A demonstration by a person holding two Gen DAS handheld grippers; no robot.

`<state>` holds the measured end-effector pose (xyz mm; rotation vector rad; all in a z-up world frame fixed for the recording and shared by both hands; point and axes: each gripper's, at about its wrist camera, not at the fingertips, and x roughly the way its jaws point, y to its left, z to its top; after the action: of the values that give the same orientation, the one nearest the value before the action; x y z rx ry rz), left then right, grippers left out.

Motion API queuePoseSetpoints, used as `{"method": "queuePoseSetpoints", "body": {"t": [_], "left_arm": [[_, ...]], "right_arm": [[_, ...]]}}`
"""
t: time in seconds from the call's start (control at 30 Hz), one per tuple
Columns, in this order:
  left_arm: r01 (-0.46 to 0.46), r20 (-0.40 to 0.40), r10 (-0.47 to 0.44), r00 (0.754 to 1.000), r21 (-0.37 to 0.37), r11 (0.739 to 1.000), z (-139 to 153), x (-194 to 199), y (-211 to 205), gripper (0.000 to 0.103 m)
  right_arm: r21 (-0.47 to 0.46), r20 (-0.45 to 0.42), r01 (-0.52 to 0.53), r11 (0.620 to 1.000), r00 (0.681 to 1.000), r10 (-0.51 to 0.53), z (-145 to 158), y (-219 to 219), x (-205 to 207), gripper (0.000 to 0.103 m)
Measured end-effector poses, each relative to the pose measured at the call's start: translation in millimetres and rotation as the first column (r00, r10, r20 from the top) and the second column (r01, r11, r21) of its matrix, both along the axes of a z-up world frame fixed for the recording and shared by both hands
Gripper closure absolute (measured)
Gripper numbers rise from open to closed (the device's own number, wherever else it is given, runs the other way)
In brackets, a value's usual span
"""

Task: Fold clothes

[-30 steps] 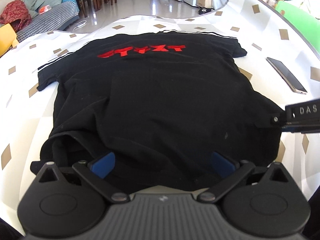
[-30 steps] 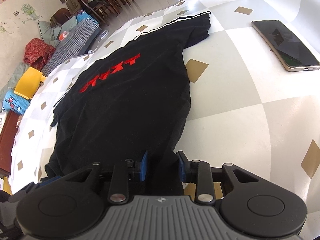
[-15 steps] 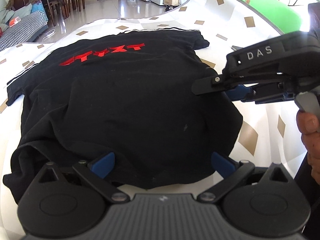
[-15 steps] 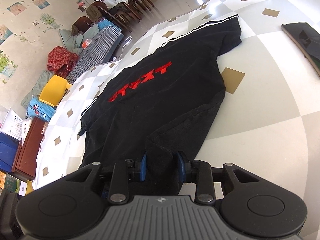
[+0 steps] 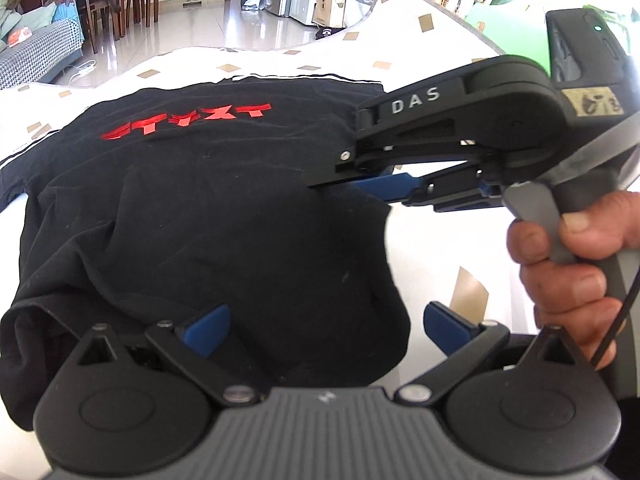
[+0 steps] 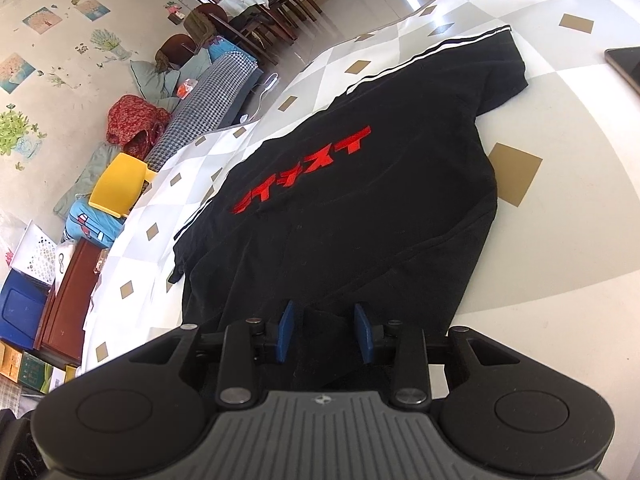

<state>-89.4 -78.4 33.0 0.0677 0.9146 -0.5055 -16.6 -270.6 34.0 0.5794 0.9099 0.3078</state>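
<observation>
- Left wrist view: right gripper (image 5: 340,182) clenches black T-shirt (image 5: 224,200) hem, seemingly lifted off desk (image 5: 432,248).
- Left gripper (image 5: 326,330) released; match hem corners evenly.

Black T-shirt (image 5: 208,208) with red lettering (image 5: 186,121), spread on checkered table, near hem lifted and bunched

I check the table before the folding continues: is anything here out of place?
Yes: a smartphone lies on the table beside the black T-shirt, near its sleeve. It is no clothing and could hinder the folding.
</observation>
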Motion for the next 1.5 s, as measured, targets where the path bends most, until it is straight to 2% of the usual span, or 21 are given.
{"method": "queuePoseSetpoints", "body": {"t": [0.1, 0.2, 0.3, 0.37, 0.53, 0.73, 0.87, 1.03, 1.27, 1.5], "left_arm": [[-0.021, -0.006, 0.021, 1.0, 0.001, 1.0, -2, 4, 2, 0.0], [-0.087, -0.007, 0.088, 0.996, 0.075, 0.993, -10, 13, 4, 0.0], [-0.166, -0.038, 0.169, 0.985, 0.075, 0.983, -18, 25, 14, 0.0], [-0.196, -0.046, 0.198, 0.979, 0.052, 0.979, -19, 30, 20, 0.0], [-0.225, -0.033, 0.227, 0.973, 0.058, 0.973, -20, 34, 23, 0.0], [-0.27, -0.041, 0.271, 0.962, 0.026, 0.962, -18, 35, 28, 0.0], [-0.302, -0.059, 0.301, 0.952, -0.007, 0.953, -17, 38, 33, 0.0], [-0.308, -0.054, 0.308, 0.95, 0.012, 0.951, -17, 40, 33, 0.0], [-0.38, -0.105, 0.372, 0.922, -0.065, 0.923, -16, 46, 50, 0.0], [-0.396, -0.117, 0.386, 0.915, -0.077, 0.915, -17, 48, 53, 0.0]], "right_arm": [[0.006, 0.002, -0.007, 1.0, 1.0, 0.007, -1, 2, 4, 0.066], [0.012, 0.005, -0.013, 1.0, 1.0, 0.013, -3, 4, 9, 0.063], [0.013, 0.009, -0.018, 1.0, 1.0, 0.018, -3, 6, 12, 0.06], [-0.018, 0.02, -0.01, 1.0, 1.0, 0.01, 1, 5, 10, 0.059], [-0.138, 0.037, 0.0, 0.99, 0.999, 0.005, 13, 1, -3, 0.057], [-0.302, 0.079, -0.077, 0.95, 0.991, 0.105, 16, 15, -20, 0.057], [-0.421, 0.11, -0.124, 0.899, 0.976, 0.186, 13, 29, -28, 0.057], [-0.444, 0.104, -0.138, 0.886, 0.974, 0.203, 11, 27, -29, 0.057], [-0.474, 0.091, -0.172, 0.863, 0.966, 0.242, 8, 28, -32, 0.057], [-0.531, 0.098, -0.221, 0.818, 0.943, 0.318, 0, 48, -30, 0.056]]}}
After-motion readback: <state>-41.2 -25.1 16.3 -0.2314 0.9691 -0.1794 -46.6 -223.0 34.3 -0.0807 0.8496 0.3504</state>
